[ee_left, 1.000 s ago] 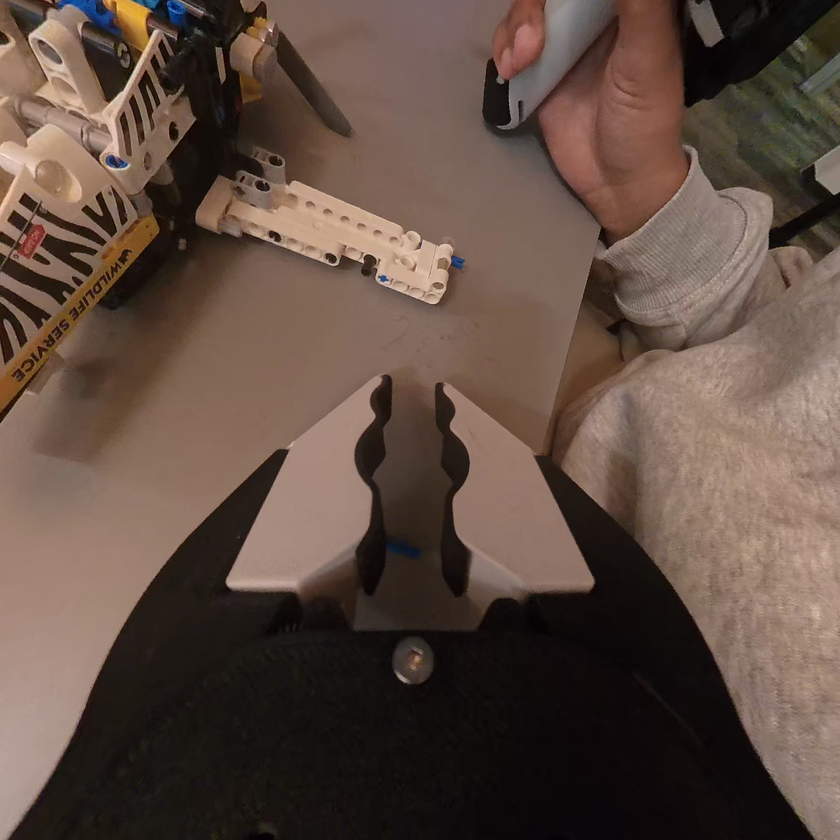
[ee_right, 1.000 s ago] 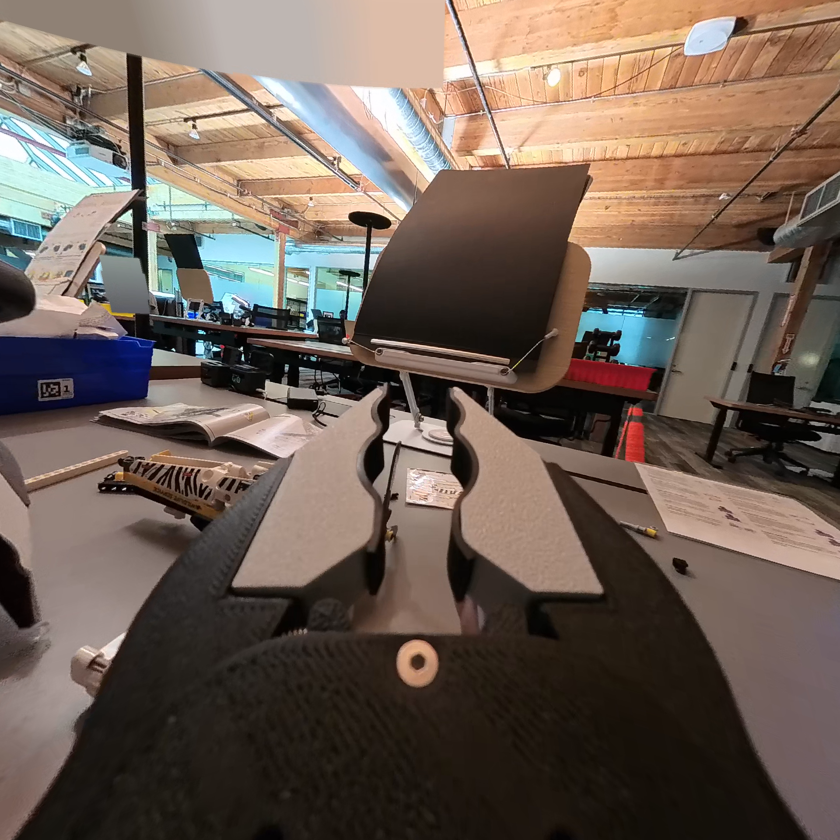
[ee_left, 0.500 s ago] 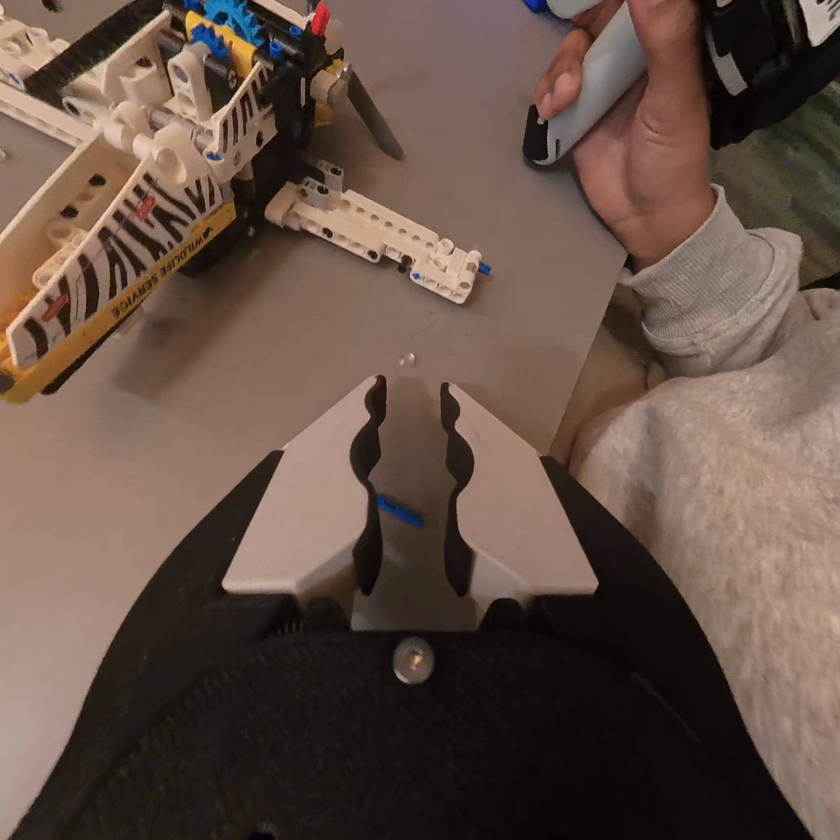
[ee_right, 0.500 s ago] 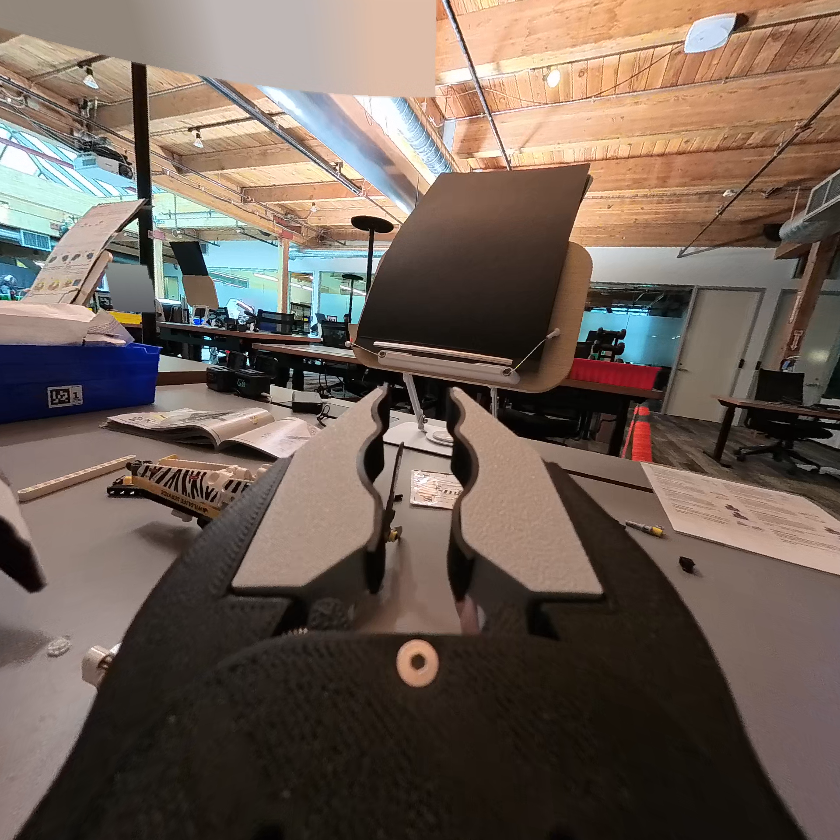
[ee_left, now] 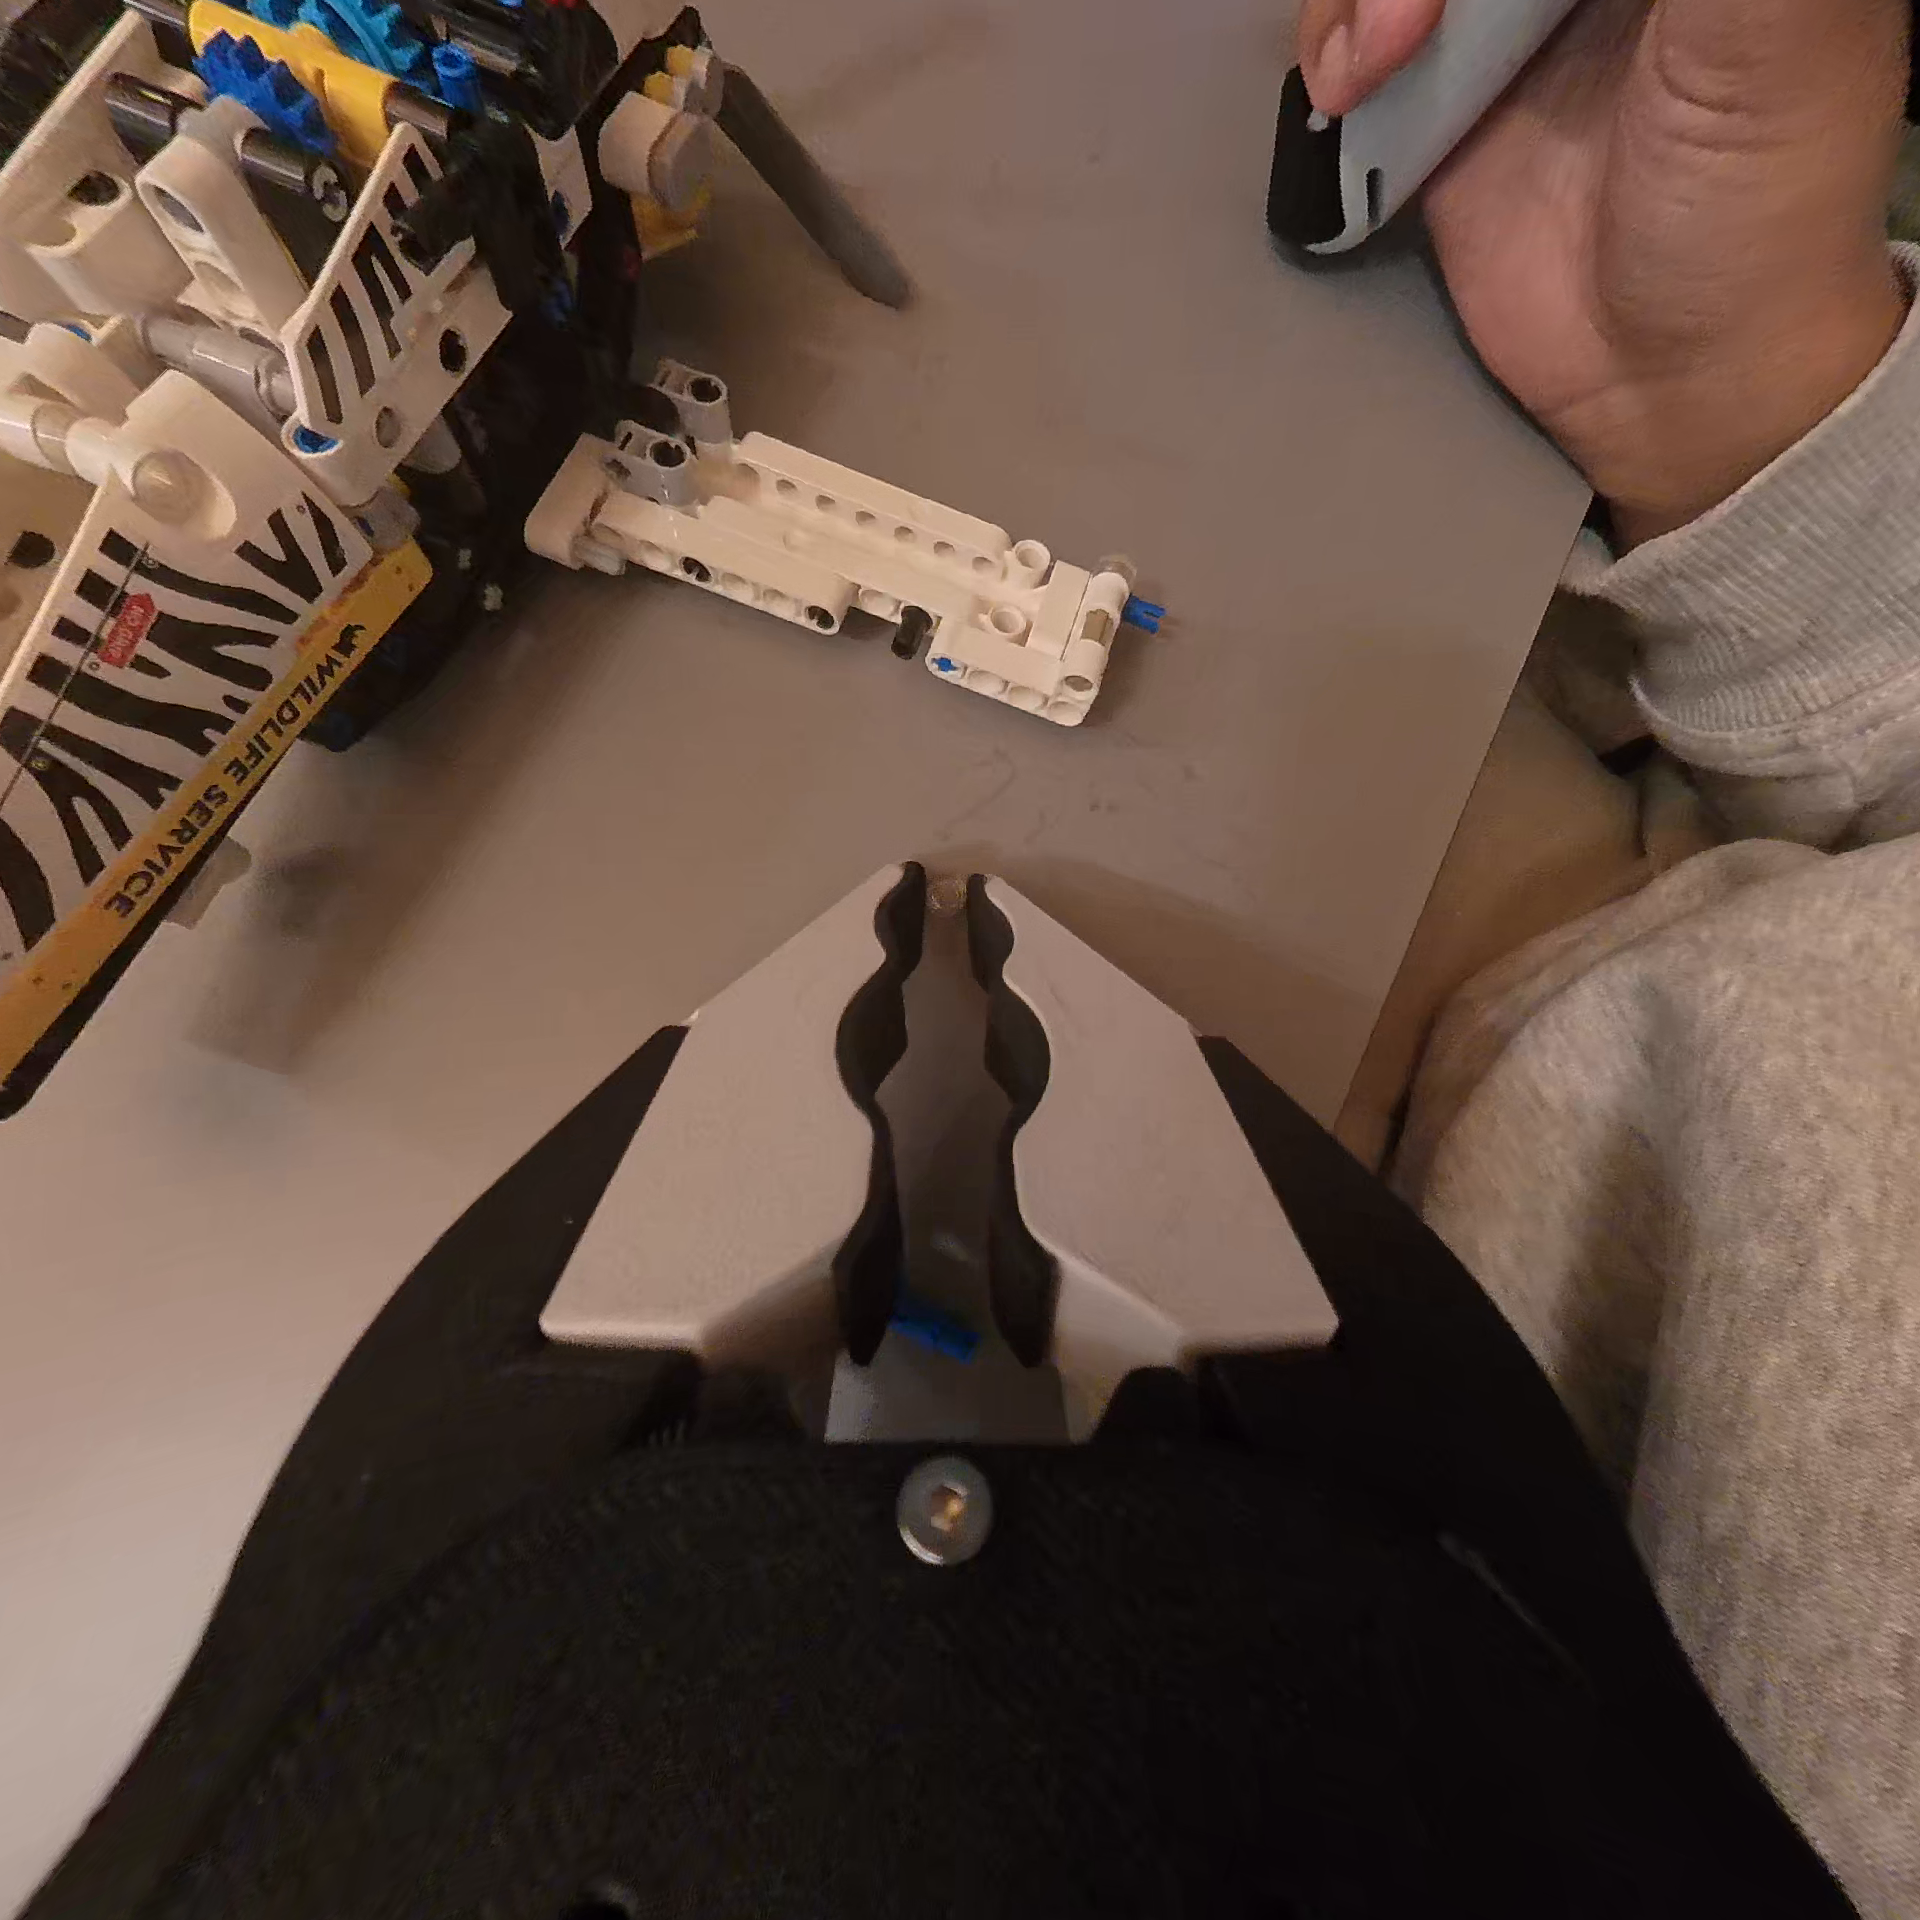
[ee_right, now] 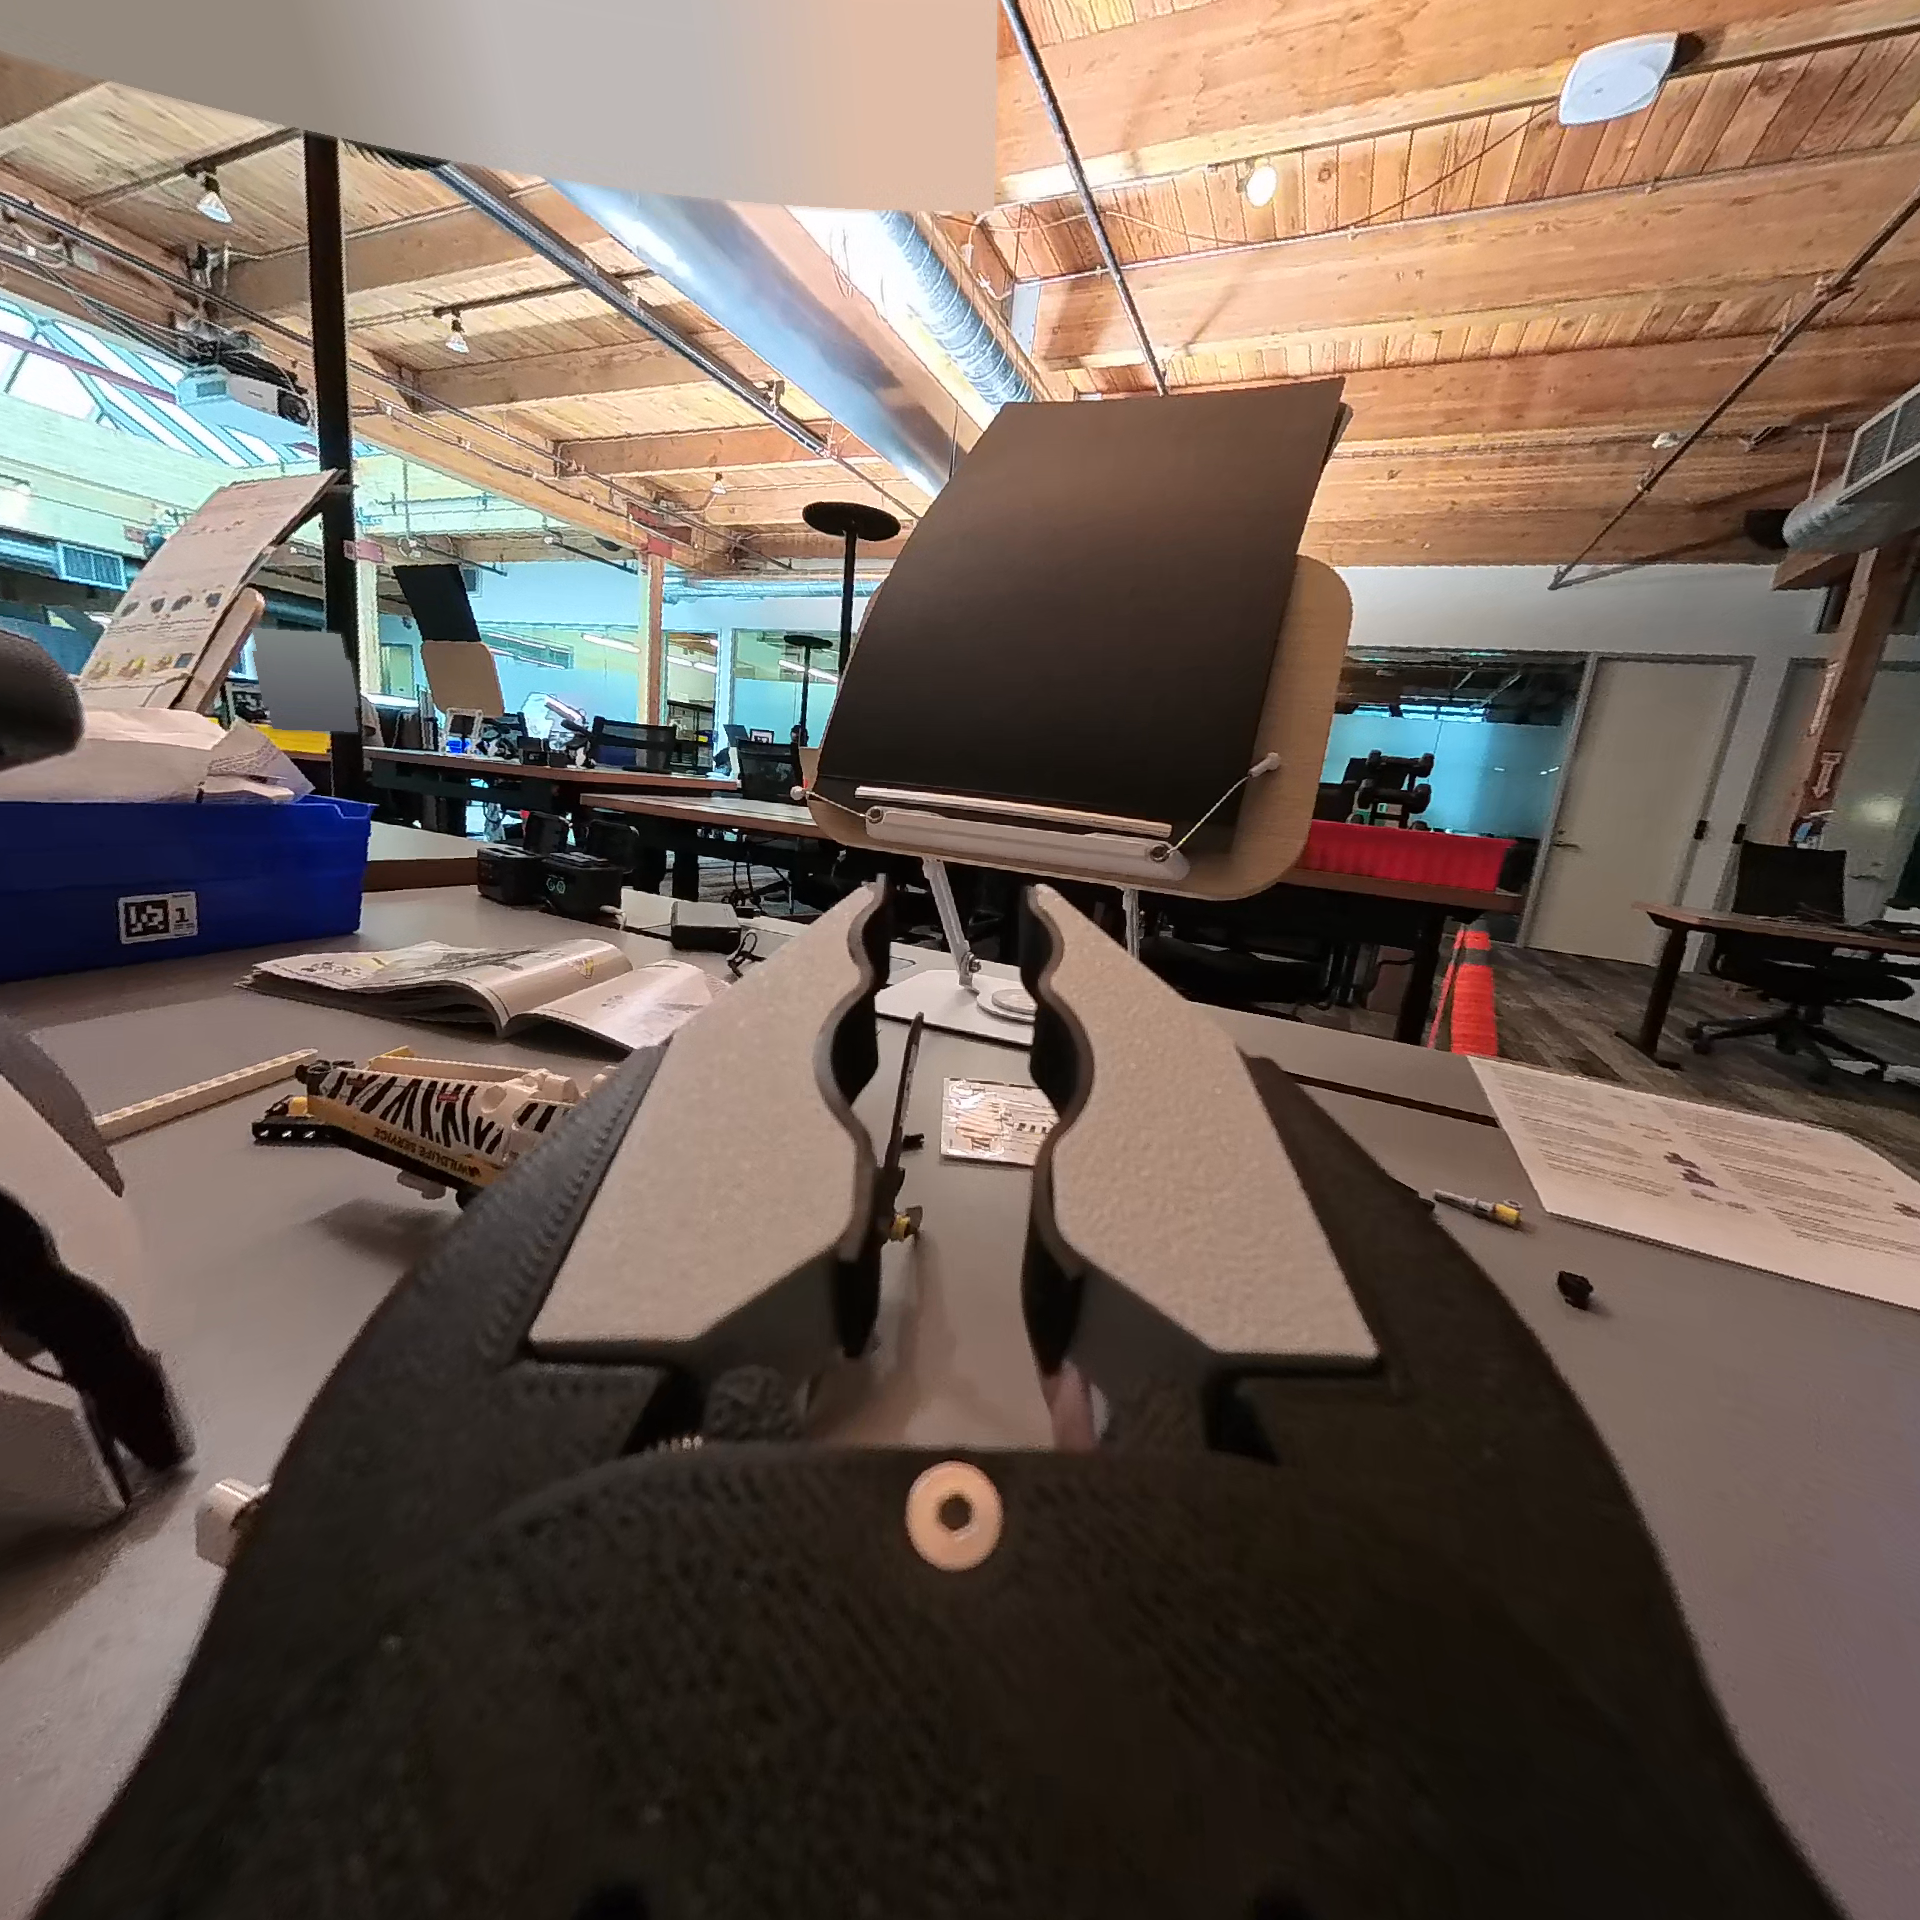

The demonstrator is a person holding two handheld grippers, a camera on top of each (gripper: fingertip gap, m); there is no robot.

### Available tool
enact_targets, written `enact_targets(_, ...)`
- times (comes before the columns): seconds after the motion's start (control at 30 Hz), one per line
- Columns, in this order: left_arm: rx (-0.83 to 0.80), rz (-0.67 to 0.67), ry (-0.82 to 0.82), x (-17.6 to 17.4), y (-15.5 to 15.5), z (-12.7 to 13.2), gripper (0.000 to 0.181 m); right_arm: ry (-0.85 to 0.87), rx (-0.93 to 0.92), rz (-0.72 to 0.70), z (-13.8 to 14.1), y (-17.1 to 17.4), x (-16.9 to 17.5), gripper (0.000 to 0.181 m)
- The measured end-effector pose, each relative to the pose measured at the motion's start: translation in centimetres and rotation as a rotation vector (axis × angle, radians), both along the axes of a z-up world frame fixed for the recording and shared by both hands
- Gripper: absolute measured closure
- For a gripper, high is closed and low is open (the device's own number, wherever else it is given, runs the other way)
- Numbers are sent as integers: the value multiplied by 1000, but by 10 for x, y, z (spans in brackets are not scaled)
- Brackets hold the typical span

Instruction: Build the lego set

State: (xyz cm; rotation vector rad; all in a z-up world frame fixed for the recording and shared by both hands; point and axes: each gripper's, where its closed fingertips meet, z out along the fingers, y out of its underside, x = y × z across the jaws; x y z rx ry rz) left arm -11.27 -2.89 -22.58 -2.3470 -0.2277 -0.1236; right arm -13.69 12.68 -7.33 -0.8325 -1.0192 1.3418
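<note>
Noting the left tool (ee_left: 943, 883) nearly pressed together, tips pinching a small clear stud (ee_left: 945, 896) on the worktop (ee_left: 623, 831); white beam assembly (ee_left: 831, 561) lies ahead-left, long axis crosswise; right tool (ee_right: 956, 914) spread, empty, farther off.

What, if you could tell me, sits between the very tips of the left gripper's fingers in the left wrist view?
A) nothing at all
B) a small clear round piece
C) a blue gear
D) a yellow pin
B: the left gripper has its tips nearly closed around a small clear round piece on the grey table; whether it is actually clamped cannot be told.
</note>
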Motion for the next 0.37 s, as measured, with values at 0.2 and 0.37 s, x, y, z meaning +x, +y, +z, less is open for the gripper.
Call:
enact_targets(0.2, 180, 69, -178, -3, 2, 27, 175, 24, 17, 76, 4, -15, 4, 152)
enact_targets(0.37, 741, 117, -1056, -15, -13, 116, 176, -135, 32, 523, -10, -106, 17, 136)
